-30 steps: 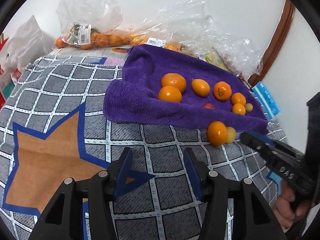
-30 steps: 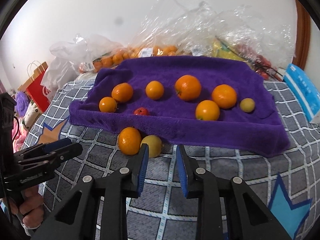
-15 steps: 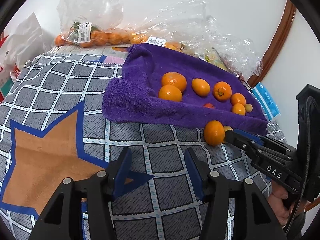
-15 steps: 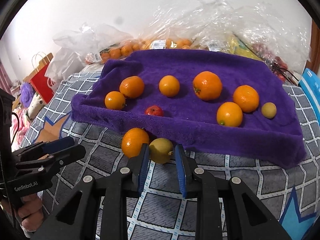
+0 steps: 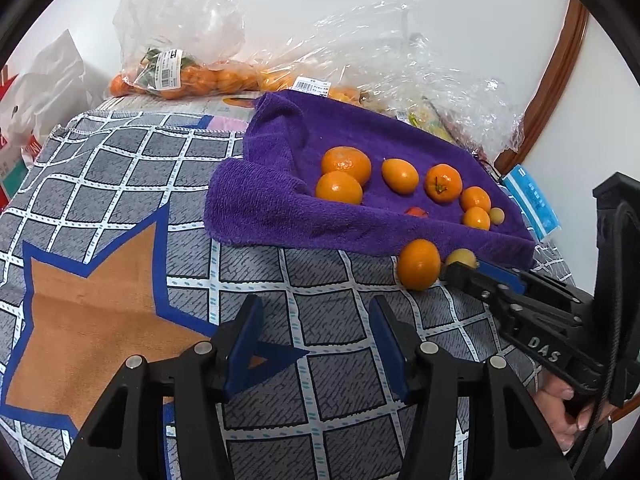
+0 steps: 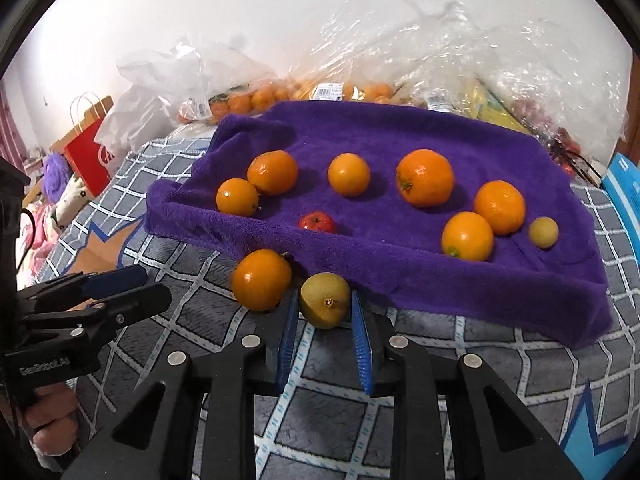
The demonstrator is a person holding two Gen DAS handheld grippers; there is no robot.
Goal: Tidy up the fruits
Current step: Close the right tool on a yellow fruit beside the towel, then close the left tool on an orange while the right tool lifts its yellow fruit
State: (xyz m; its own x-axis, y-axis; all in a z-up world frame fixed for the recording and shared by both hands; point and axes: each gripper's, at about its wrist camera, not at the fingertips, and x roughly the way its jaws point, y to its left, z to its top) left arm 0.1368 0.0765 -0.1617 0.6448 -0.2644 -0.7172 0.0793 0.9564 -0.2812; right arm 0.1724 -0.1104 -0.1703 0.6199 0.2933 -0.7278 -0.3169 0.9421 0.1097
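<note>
Our right tongs bracket a yellow-green fruit lying on the checked cloth. The blue pads sit close along both of its sides, pinching it as far as we can see. An orange lies just beside it on the left, touching or nearly so, both at the front edge of the purple towel.

Our left tongs are spread and hold nothing, poised over the cloth, well short of the towel.

On the towel lie six more oranges, a small red fruit and a second small yellow-green fruit. Behind it, bags of fruit line the wall.
</note>
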